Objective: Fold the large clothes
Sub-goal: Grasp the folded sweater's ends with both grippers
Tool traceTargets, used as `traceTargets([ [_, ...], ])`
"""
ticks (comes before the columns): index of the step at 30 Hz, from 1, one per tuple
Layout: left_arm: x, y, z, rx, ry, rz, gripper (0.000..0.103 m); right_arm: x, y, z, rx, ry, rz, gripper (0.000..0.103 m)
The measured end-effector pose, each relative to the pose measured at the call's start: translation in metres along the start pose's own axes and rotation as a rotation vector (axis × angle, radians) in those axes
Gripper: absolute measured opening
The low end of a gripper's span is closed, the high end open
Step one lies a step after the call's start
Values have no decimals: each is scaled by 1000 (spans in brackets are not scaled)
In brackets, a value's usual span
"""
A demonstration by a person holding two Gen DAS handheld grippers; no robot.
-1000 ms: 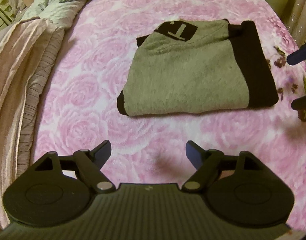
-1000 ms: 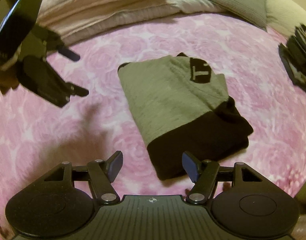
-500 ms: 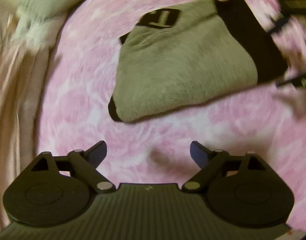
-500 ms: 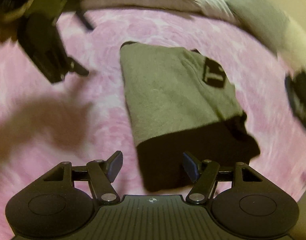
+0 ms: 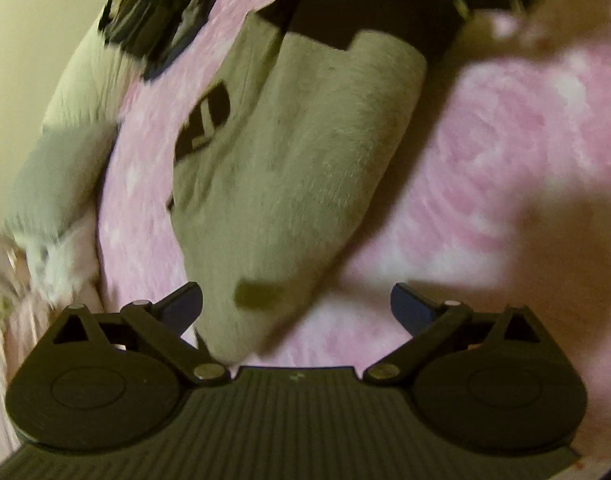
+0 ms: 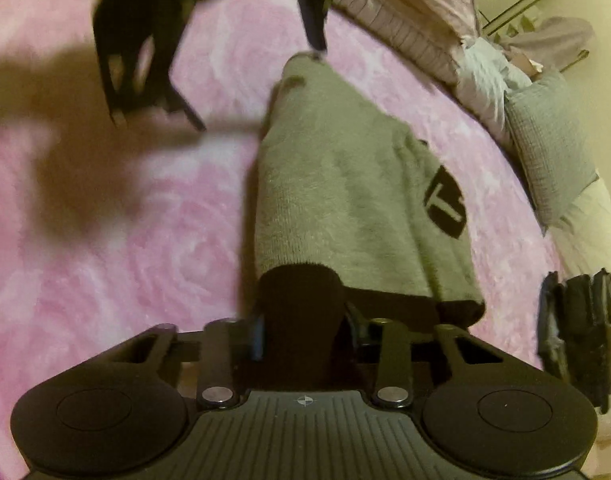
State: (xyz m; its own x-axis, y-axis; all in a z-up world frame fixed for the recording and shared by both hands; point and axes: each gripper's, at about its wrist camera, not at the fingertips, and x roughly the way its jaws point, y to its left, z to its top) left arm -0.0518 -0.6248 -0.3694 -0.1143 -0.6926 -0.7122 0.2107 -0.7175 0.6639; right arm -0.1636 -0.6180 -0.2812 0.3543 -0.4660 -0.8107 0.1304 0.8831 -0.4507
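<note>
Grey sweater (image 6: 337, 184) lying already folded compact on the pink blanket (image 6: 125, 240). Right gripper (image 6: 301, 336) closing on its black hem end, cloth btwn jaws. Left gripper (image 5: 295, 308) opening wide over opposite end, gripping nothing yet. Prob one last fold or lift left.

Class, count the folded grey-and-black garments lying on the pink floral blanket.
1. The folded grey knit sweater with black trim lies mid-blanket, its black end between the right tool's closing jaws. Others may lie out of frame.

Both tongs, left tongs (image 5: 296, 307) and right tongs (image 6: 303, 334), have black ribbed bodies, round side discs, silver pivot screws and blue-padded fingers (image 5: 183, 307).
</note>
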Motion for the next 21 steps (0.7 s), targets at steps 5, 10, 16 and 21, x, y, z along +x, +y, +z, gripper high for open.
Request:
traceTargets([
  [5,10,7,18,73,-38,29,93,-29,-50,-8,97,3,63,27],
  [10,8,-1,43,141,-56,-18,60,-47,-82,-27,141,35,79,27],
  [16,3,-3,60,99,-15,-93,28,-41,-60,-48,50,52,32,34],
  [21,4,11,68,-34,10,-149,26,-25,-30,-51,4,38,-30,67],
])
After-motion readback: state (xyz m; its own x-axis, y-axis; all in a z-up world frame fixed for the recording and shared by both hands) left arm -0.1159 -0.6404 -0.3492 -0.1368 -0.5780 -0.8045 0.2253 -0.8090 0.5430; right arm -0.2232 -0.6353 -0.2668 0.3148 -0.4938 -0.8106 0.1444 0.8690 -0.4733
